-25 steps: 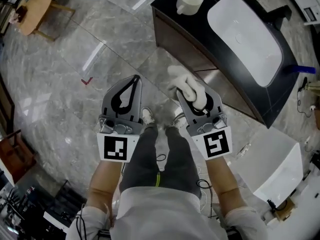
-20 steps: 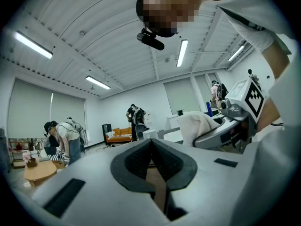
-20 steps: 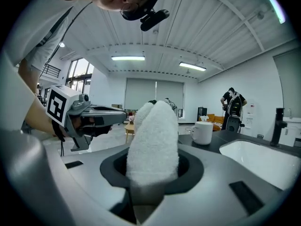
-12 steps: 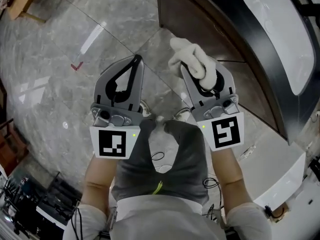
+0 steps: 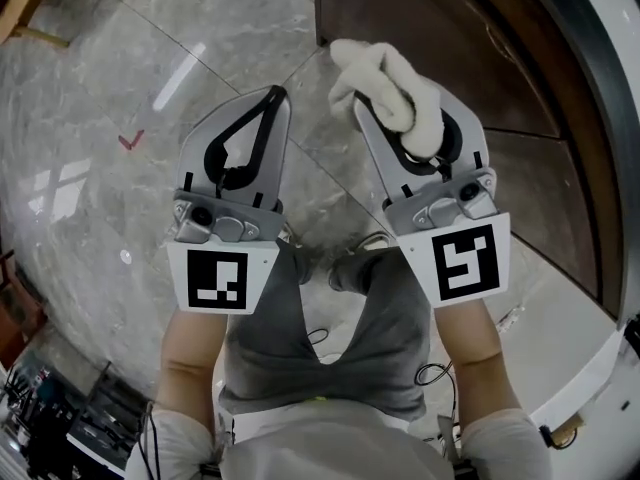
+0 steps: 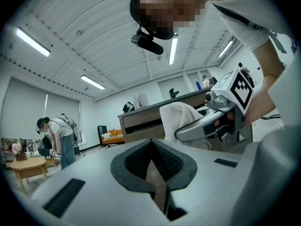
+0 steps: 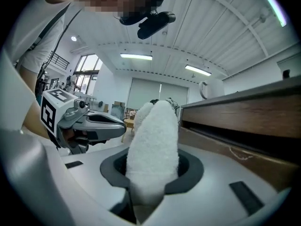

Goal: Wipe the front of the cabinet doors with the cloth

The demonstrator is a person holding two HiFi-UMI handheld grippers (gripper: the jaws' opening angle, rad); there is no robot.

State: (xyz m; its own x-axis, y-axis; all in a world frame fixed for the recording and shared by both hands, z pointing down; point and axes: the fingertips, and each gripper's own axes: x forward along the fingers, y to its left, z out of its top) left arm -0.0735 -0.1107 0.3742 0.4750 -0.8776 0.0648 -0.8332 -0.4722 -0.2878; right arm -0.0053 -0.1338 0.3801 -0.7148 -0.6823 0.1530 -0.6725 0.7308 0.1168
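Cloth, white and fluffy [image 5: 385, 83], is clenched by the right gripper [image 5: 412, 133], near the dark brown wooden cabinet doors [image 5: 450, 38]. The left gripper view alone shows the left gripper [image 6: 151, 145] with jaws closed together on nothing. From above, both grippers point forward, side by side.

The right gripper's [image 7: 153, 166] jaws are clamped on a white fluffy cloth [image 7: 153, 140], which stands upright at the centre and bulges above them. At 9 o'clock the left gripper [image 7: 113, 122] points inward, its marker cube [image 7: 51, 109] at the edge. A wooden cabinet [image 7: 244, 114] with a dark gap fills 3 o'clock, close beside the cloth. A ceiling light [image 7: 135, 57] glows at 12 o'clock.
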